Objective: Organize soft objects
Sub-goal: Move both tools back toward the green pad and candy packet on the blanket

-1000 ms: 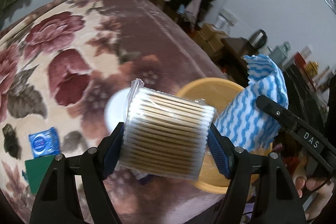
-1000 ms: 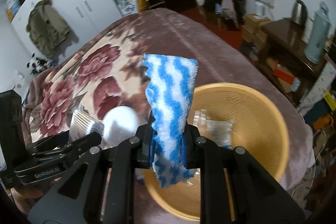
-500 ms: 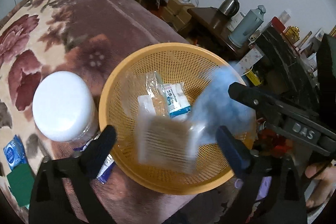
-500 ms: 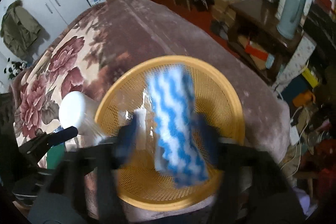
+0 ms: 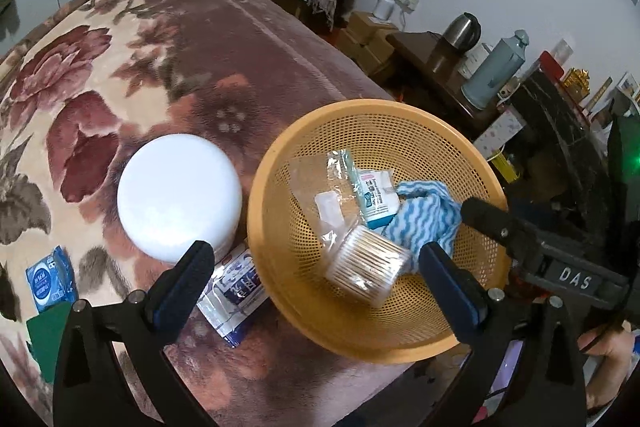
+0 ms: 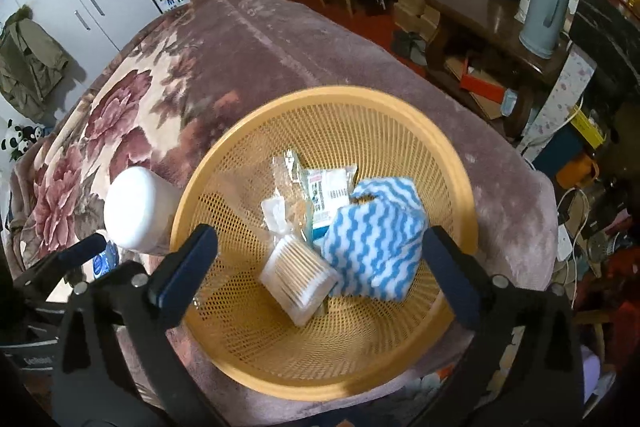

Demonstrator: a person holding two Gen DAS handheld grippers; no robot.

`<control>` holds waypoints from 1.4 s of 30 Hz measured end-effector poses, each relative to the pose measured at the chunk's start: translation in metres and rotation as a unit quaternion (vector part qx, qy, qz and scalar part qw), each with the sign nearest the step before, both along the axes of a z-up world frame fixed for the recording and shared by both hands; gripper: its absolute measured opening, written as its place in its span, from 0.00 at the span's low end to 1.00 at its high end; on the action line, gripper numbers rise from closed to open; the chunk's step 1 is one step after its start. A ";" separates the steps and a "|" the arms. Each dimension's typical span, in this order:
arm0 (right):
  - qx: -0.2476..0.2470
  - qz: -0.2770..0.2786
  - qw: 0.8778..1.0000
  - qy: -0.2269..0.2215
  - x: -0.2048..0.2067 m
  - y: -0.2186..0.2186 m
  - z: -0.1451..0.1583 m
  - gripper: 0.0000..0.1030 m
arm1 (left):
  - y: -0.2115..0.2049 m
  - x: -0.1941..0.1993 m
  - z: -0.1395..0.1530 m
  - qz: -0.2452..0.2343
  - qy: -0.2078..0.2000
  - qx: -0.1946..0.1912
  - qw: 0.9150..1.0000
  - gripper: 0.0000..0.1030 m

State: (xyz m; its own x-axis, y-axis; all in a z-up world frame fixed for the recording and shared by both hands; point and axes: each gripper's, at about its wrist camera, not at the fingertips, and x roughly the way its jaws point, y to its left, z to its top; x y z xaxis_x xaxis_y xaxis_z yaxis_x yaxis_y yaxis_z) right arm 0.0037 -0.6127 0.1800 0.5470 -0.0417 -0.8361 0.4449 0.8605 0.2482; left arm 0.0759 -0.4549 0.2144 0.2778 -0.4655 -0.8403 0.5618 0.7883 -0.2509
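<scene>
Lying in the yellow basket, the cotton swab pack touches the blue-white cloth at its 3 o'clock. Both the left gripper and the right gripper hang wide open above, holding nothing. The basket sits near the bed's edge, so a careless nudge could probably tip it off. At the basket's 9 o'clock stands a white jar, with a blue-white sachet wedged beneath it, awkward to pinch; a small blue packet lies farther out.
</scene>
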 end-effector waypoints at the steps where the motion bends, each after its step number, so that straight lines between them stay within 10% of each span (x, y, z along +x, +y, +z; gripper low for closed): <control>1: 0.001 -0.001 1.000 0.007 0.001 0.001 -0.001 1.00 | 0.002 0.001 0.001 0.001 0.000 -0.001 1.000 0.99; 42: -0.038 0.139 0.989 -0.017 0.090 0.158 0.037 1.00 | 0.227 0.061 -0.001 0.208 0.016 -0.070 0.976 0.99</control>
State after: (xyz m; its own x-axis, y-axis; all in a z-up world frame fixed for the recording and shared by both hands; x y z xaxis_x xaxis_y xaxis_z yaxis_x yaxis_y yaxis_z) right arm 0.0933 -0.4550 0.2170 0.5746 0.0518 -0.8168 0.1812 0.9652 0.1887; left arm 0.1368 -0.2280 0.2136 0.4411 -0.4294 -0.7881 0.1915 0.9029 -0.3848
